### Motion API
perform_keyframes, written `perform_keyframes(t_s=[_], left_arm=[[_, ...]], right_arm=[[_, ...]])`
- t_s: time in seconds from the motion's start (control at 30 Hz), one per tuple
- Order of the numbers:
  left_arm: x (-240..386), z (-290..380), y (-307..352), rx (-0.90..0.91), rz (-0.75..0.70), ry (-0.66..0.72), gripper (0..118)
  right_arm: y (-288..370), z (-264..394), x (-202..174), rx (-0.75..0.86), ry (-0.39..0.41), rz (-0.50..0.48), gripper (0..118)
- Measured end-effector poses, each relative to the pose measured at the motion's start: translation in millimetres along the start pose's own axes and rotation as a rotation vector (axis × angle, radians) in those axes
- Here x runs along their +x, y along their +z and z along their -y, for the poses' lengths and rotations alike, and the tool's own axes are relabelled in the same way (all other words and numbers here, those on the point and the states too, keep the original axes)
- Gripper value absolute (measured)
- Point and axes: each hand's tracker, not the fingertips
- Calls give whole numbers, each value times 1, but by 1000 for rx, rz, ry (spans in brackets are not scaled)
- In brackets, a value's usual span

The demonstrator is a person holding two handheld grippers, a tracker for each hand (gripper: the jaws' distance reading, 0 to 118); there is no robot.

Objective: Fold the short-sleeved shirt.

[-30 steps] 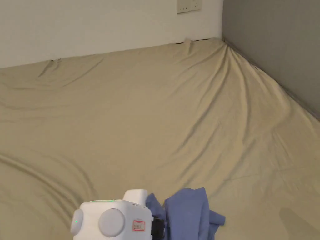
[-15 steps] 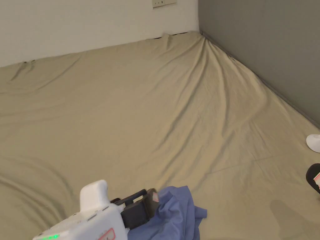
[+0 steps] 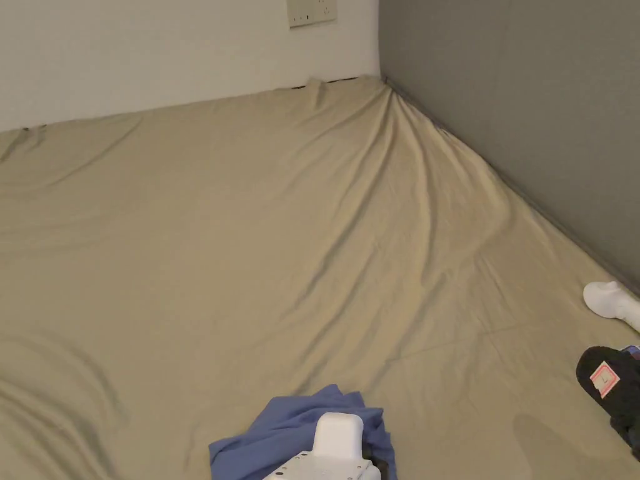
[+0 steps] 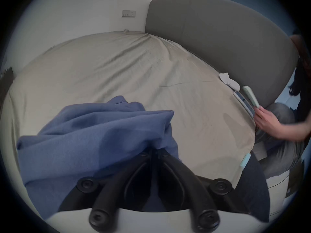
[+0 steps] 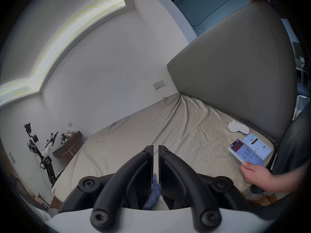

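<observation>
The blue short-sleeved shirt (image 3: 281, 425) lies bunched on the beige bed sheet (image 3: 281, 219) near its front edge. In the left gripper view the shirt (image 4: 94, 132) spreads to the left and forward from the jaw tips. My left gripper (image 4: 155, 150) is shut on a fold of it, and its white body (image 3: 334, 447) pokes up at the bottom of the head view. My right gripper (image 5: 155, 146) is held higher, its jaws together with a thin slit and nothing at the tips. A bit of blue cloth (image 5: 154, 191) shows below, behind the jaws.
A grey headboard (image 3: 519, 94) runs along the bed's right side. Beside it lie a white eye mask (image 3: 609, 299) and two phones (image 5: 249, 149), with another person's hand (image 5: 255, 174) on one. A black labelled object (image 3: 609, 384) is at the right edge. A robot arm (image 5: 42, 152) stands past the bed.
The head camera has panned right. My left gripper has swung from the lower left to the bottom middle, and the shirt has gone from hanging at its right to lying on the sheet.
</observation>
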Motion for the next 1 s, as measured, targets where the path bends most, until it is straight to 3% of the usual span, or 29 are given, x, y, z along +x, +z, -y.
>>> perform_keyframes(t_s=[0.17, 0.33, 0.47, 0.53, 0.63, 0.77, 0.83, 0.87, 0.9, 0.93, 1.0], left_arm=[[-21, -14, 42, 78, 56, 41, 7], [-81, -15, 132, 281, 138, 267, 7], [-141, 4, 183, 372, 79, 405, 7], [-167, 21, 200, 383, 47, 486, 7], [-190, 45, 210, 364, 31, 618, 7], [-214, 76, 202, 296, 123, 743, 8], [-228, 89, 185, 231, 224, 776, 8], [-234, 93, 175, 202, 283, 790, 8], [-240, 94, 164, 169, 348, 814, 12], [-247, 94, 150, 125, 396, 848, 36], [-247, 89, 122, 38, 449, 890, 108]], right_arm=[[-12, 7, -12, -59, 66, -9, 8], [-49, 16, -51, -180, 236, -74, 8], [-102, 40, -77, -344, 350, -146, 8], [-140, 65, -86, -504, 376, -168, 8], [-190, 104, -84, -742, 313, -199, 8], [-244, 155, -85, -997, 462, -51, 8], [-257, 165, -85, -984, 530, -68, 8], [-258, 156, -84, -970, 513, -107, 8], [-262, 150, -84, -1005, 503, -102, 8], [-265, 149, -81, -1033, 477, -105, 8], [-266, 148, -71, -1031, 450, -137, 7]])
